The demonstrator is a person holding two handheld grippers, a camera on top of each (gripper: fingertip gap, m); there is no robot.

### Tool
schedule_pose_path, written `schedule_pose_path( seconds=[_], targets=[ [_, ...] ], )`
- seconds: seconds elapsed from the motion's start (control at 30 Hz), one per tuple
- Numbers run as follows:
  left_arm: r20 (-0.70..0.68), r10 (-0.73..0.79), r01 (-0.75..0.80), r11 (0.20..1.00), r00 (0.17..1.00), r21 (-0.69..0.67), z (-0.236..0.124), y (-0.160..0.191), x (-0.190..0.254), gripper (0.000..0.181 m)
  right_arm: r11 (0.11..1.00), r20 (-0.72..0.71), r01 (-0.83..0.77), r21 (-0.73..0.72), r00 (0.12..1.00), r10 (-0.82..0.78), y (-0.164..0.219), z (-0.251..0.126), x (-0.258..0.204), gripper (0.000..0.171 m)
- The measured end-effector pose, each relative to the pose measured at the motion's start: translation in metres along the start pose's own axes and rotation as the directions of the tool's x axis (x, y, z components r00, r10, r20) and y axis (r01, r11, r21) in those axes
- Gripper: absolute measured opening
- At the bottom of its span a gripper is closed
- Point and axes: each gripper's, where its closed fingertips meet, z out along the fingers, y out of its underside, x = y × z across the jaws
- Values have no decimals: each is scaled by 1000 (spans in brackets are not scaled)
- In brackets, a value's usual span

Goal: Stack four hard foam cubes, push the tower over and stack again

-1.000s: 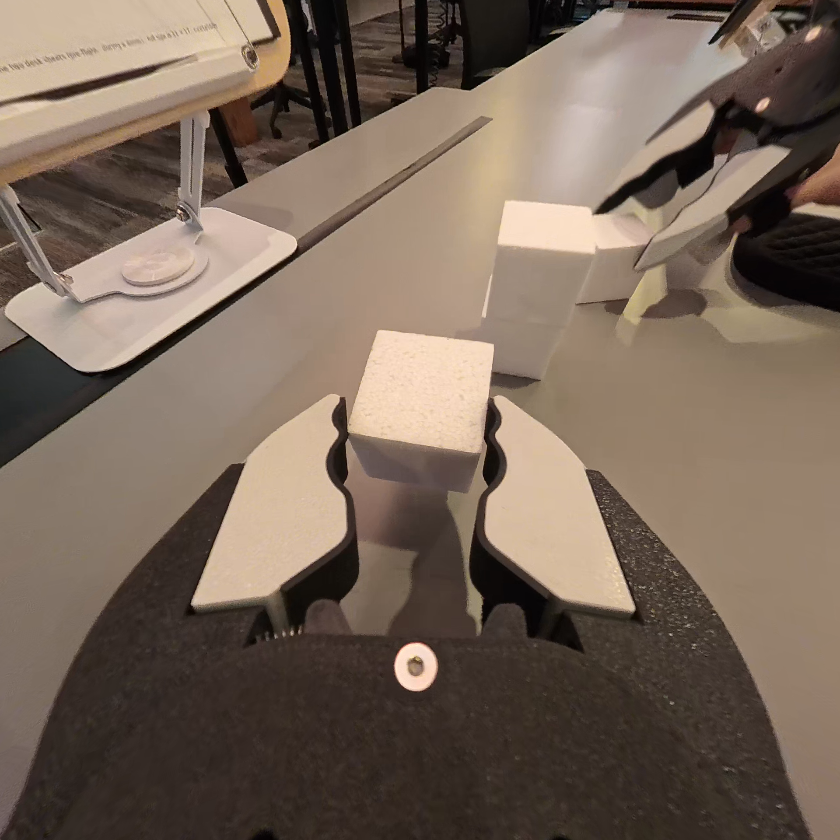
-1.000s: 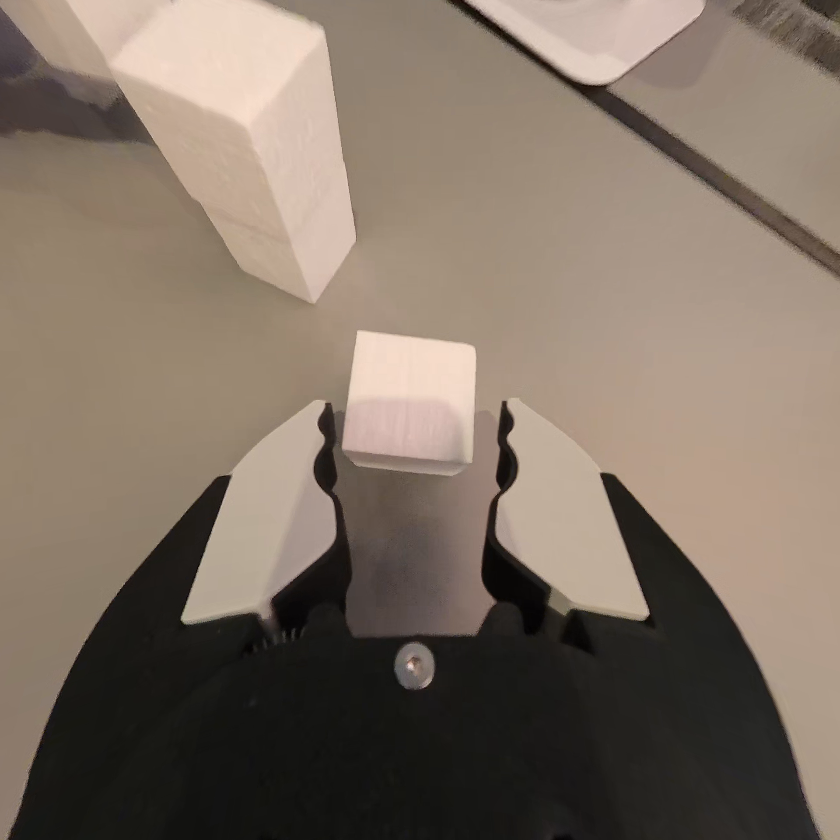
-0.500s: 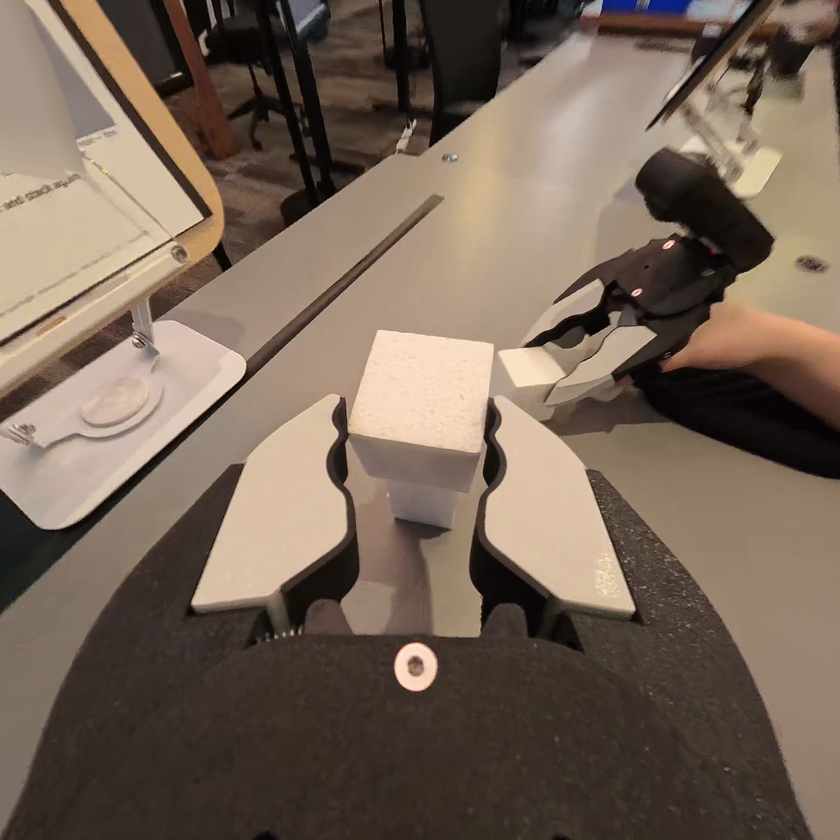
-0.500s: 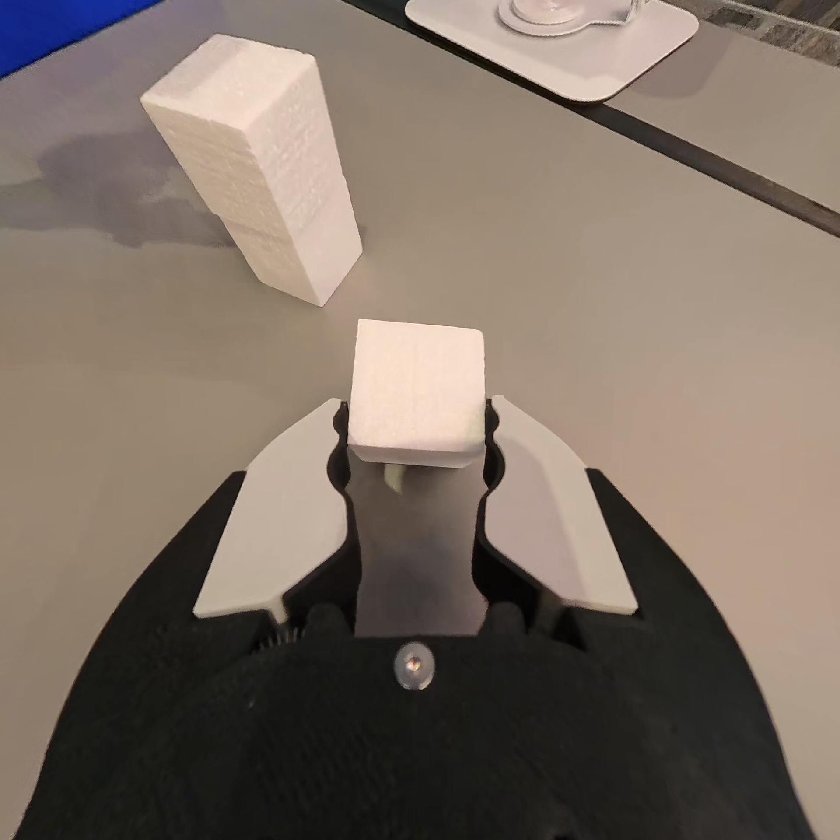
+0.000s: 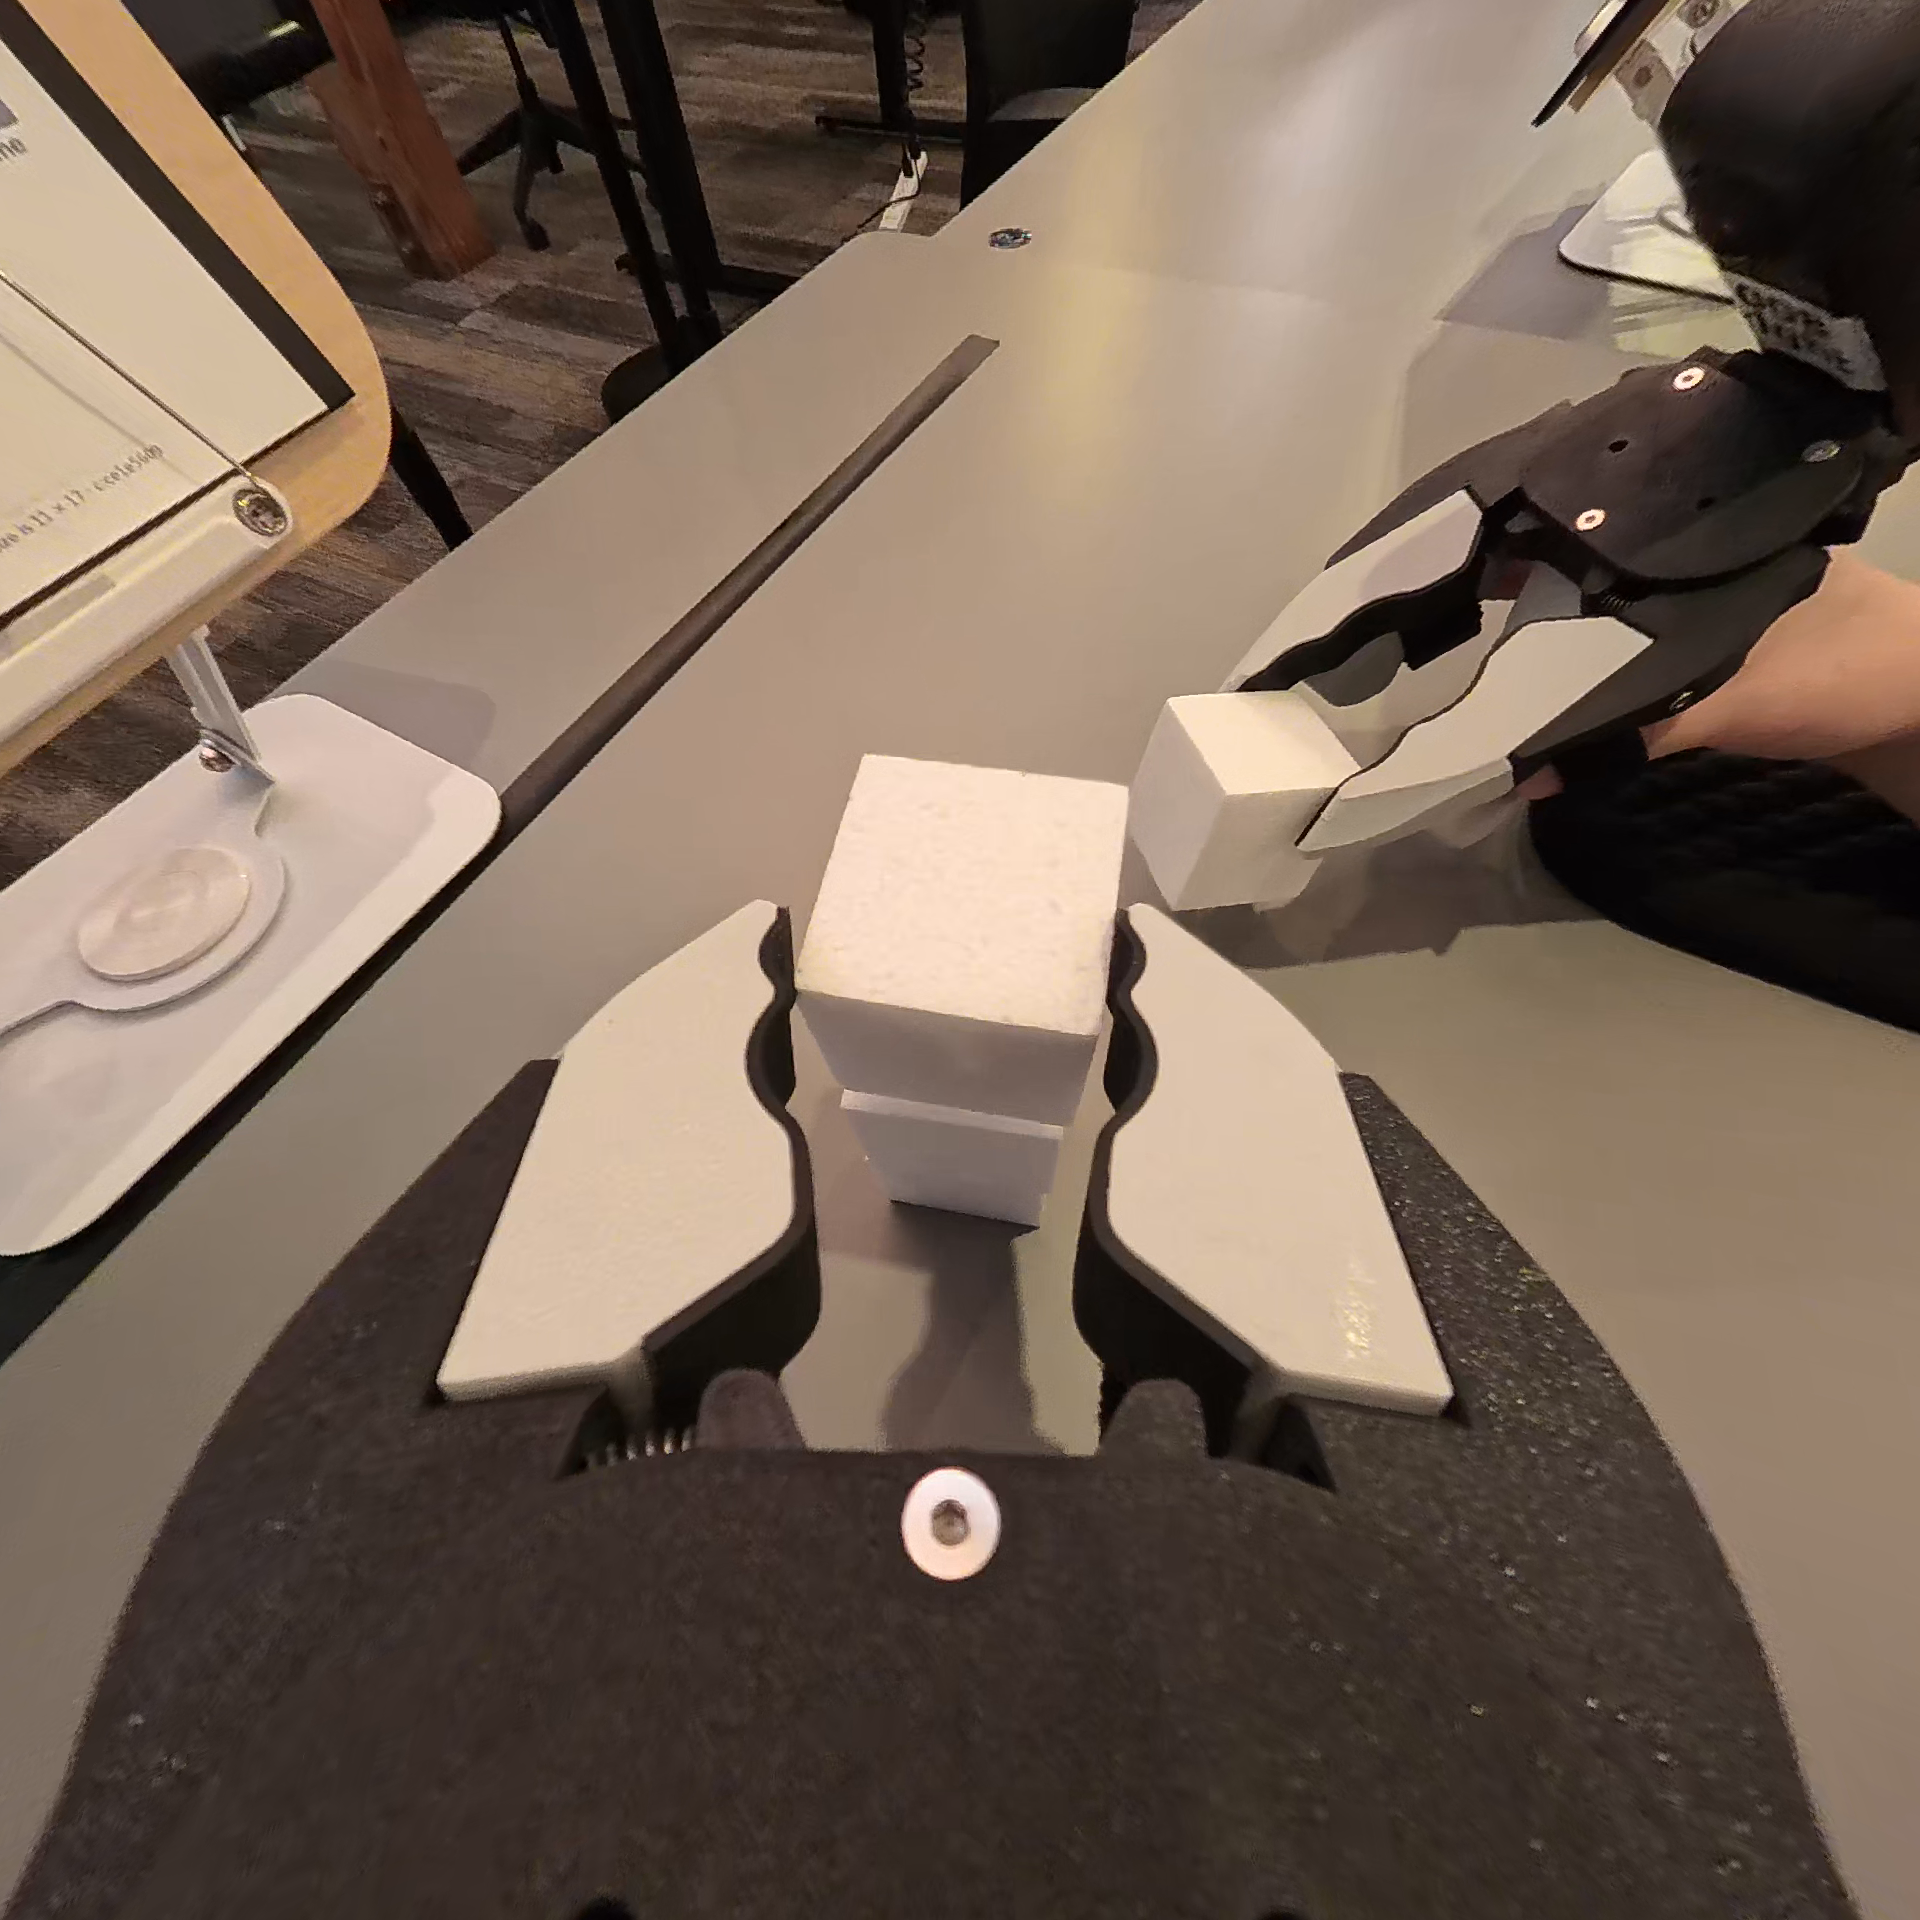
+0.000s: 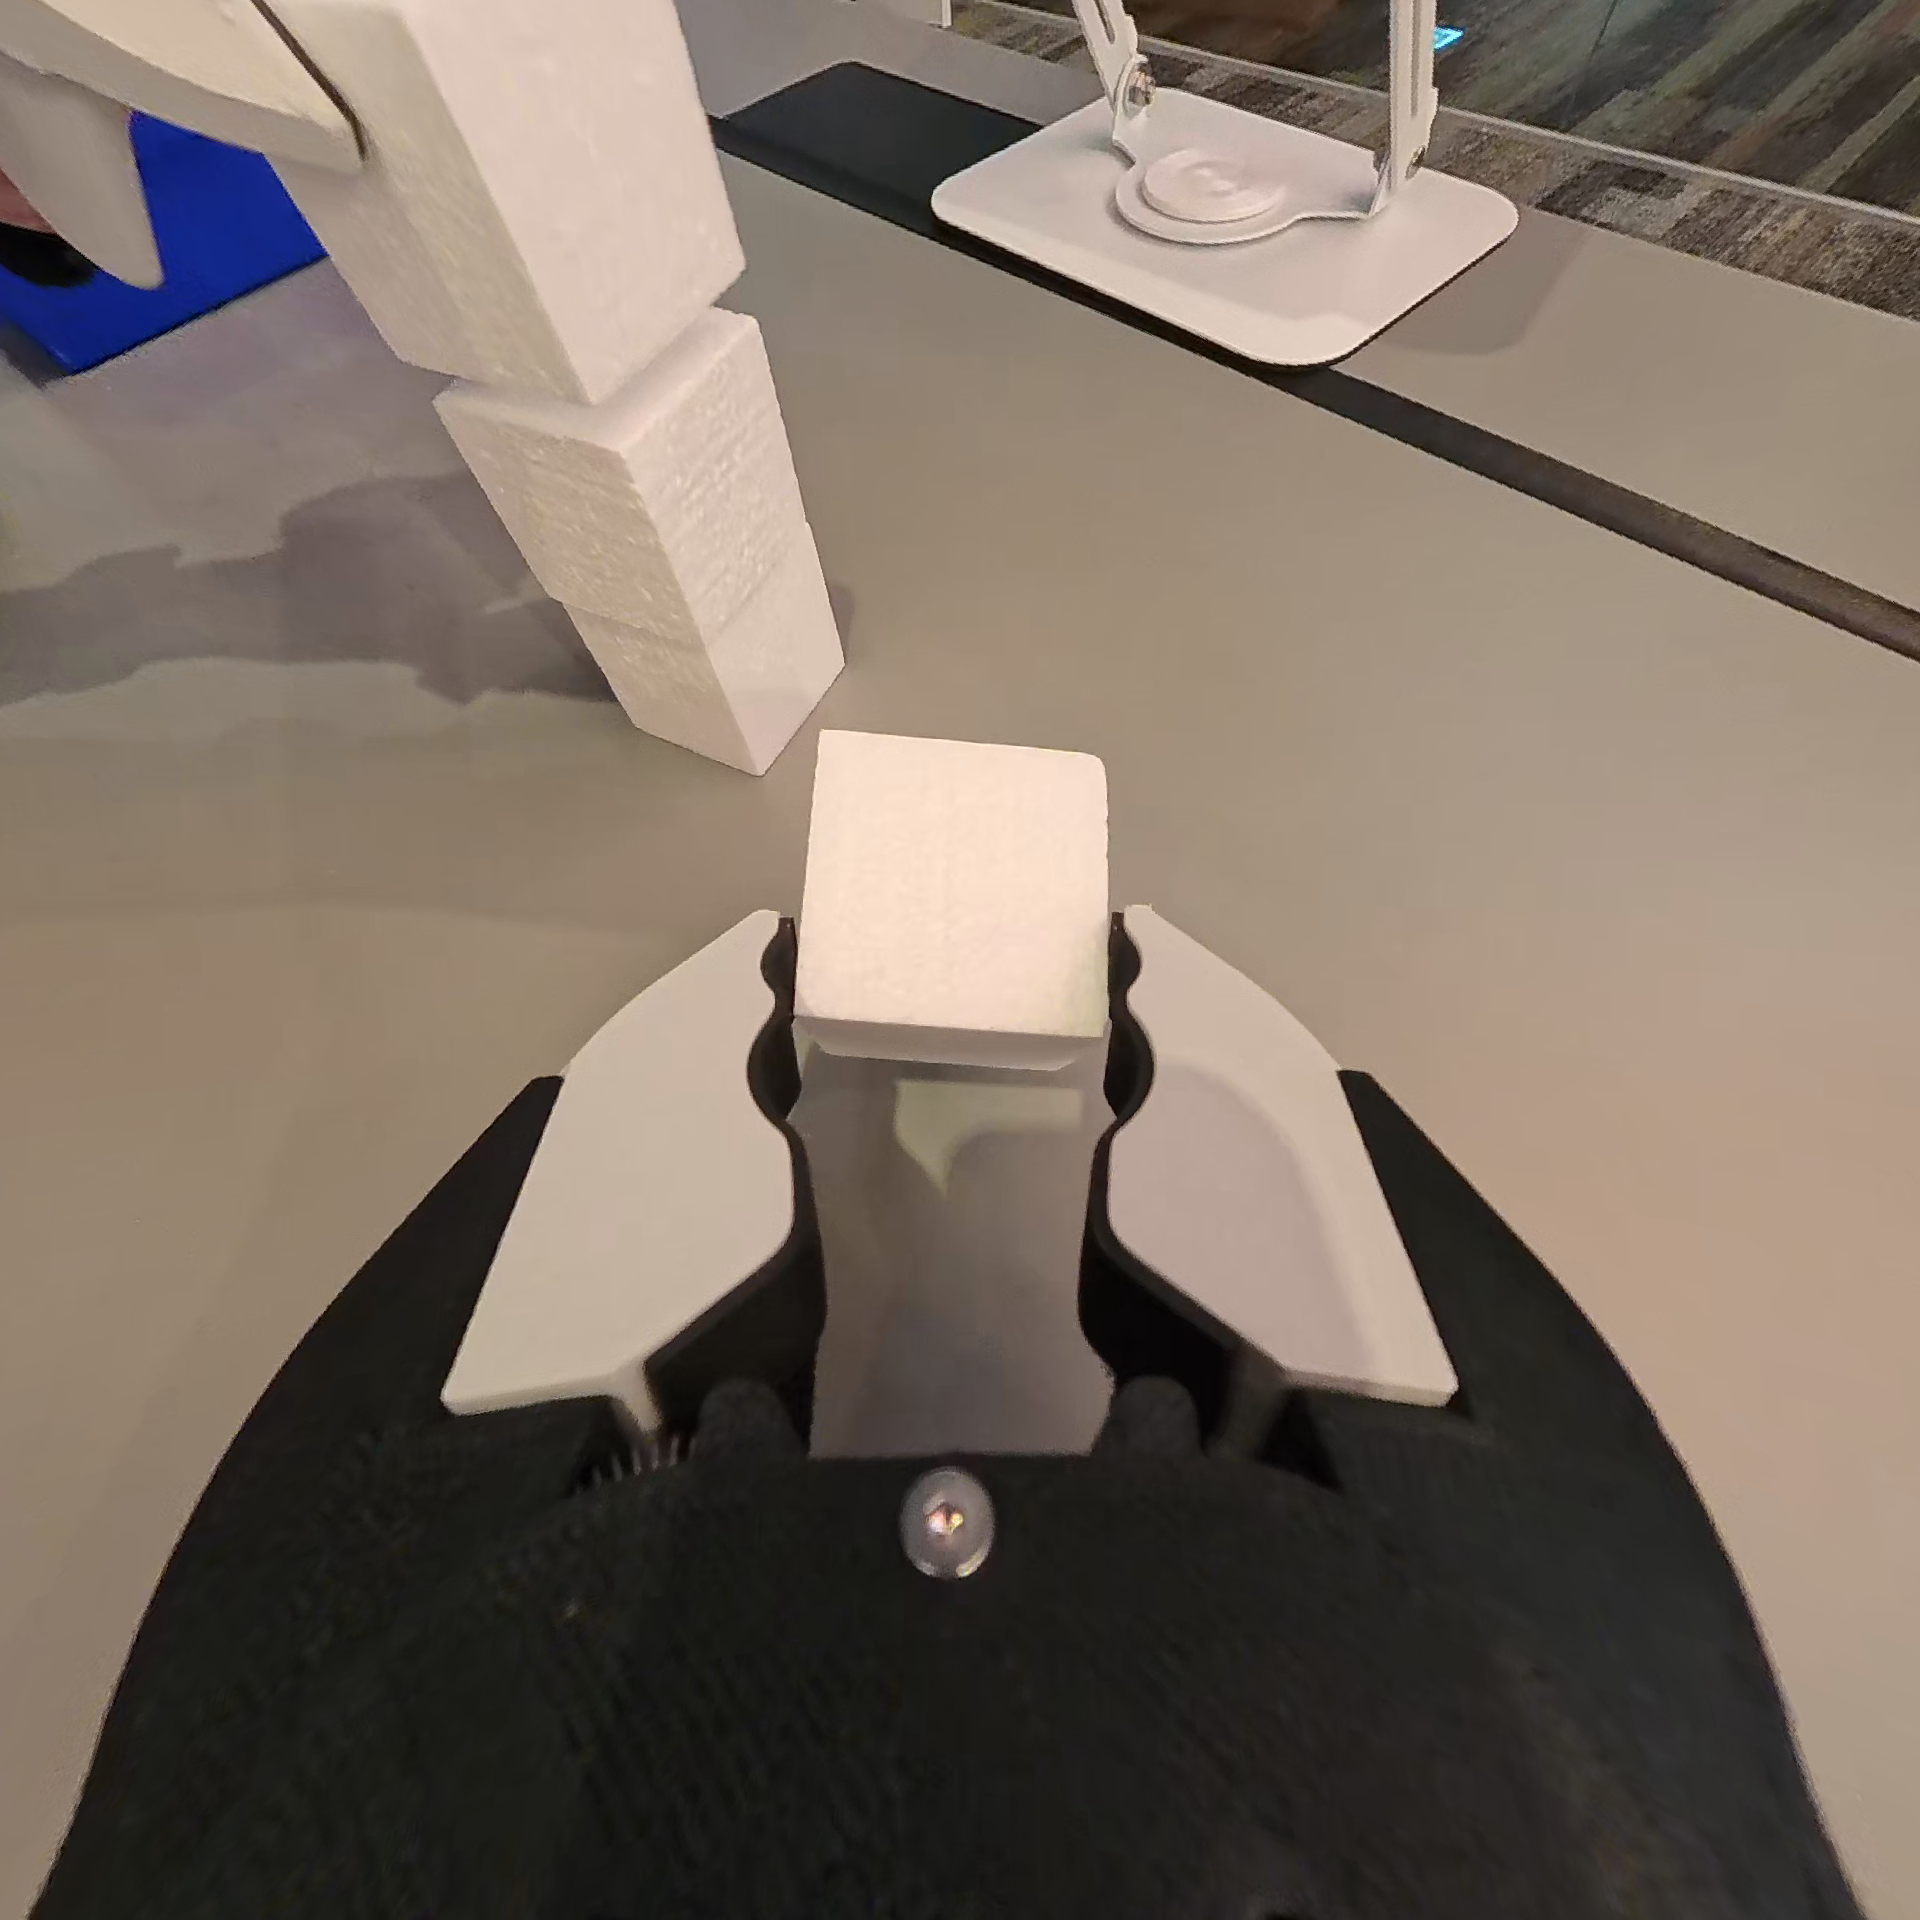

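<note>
A long grey desk (image 5: 1195, 436) runs toward office chairs, a white tablet stand (image 5: 208, 935) at its left edge. The left gripper (image 5: 951, 961) clamps a white foam cube (image 5: 961, 904) above the two-cube stack (image 6: 665, 582), its faces slightly off square to it; the right gripper (image 6: 951, 966) grips the fourth cube (image 6: 951, 894) near the stack's foot. The cubes look light, stiff and easily dented, best pinched on opposite flat faces; the stack's long axis is upright.

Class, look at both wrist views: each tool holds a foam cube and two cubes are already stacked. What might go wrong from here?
1. The left tool holds its cube tilted and offset over the two-cube stack; released so, it may slide off.
2. The right tool and its cube sit close to the stack's base and might knock it.
</note>
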Motion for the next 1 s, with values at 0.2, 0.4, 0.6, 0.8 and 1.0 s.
schedule_pose_path(
  seconds=[0.2,0.4,0.6,0.8,1.0],
  targets=[
    [-1,-11,11,1000,1000,-24,3,7,-1,58,1000,9,-1,-23,1000,1,5,3,-1,58],
    [-31,-29,29,1000,999,11,-1,5,0,63,999,21,13,-41,1000,-12,8,5,-4,58],
    [-50,-46,53,989,998,142,-35,-25,0,65,999,23,16,-43,1000,-15,10,7,-4,58],
    [-32,-36,44,955,999,293,-92,-41,-20,37,999,26,36,13,999,-37,2,2,-3,58],
    [1,-99,94,946,995,309,-122,-29,-54,40,966,140,175,191,969,-203,-58,-23,-30,58]
  ],
)
